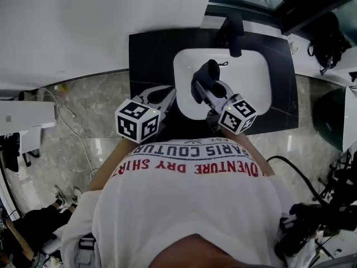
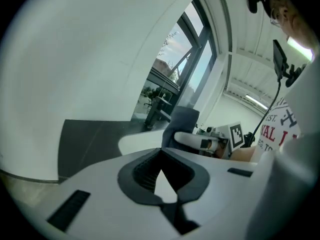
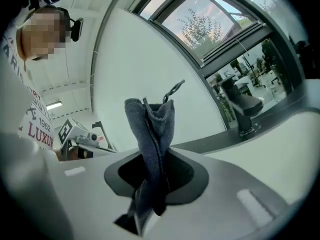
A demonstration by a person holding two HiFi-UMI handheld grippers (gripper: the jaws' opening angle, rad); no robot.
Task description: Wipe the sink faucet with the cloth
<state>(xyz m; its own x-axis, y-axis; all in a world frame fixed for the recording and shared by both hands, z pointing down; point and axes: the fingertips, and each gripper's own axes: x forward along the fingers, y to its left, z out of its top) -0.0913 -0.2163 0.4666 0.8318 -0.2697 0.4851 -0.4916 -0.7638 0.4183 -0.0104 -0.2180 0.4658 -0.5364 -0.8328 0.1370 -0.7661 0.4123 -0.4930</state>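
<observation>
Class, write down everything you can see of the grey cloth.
The cloth is dark blue-grey and looks like soft towelling, with a thin loop at its top. It is bunched into a narrow upright fold, pinched between the shut jaws of the right gripper. It is held over the white sink basin, short of the dark faucet.

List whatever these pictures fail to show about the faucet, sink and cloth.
1. Sink middle: in the head view, covered by the cloth and the right gripper.
2. Faucet base and handle: in the head view, dark against the dark counter; in the right gripper view, small and blurred.
3. Cloth's full size: bunched between the right gripper's shut jaws in every view.
</observation>
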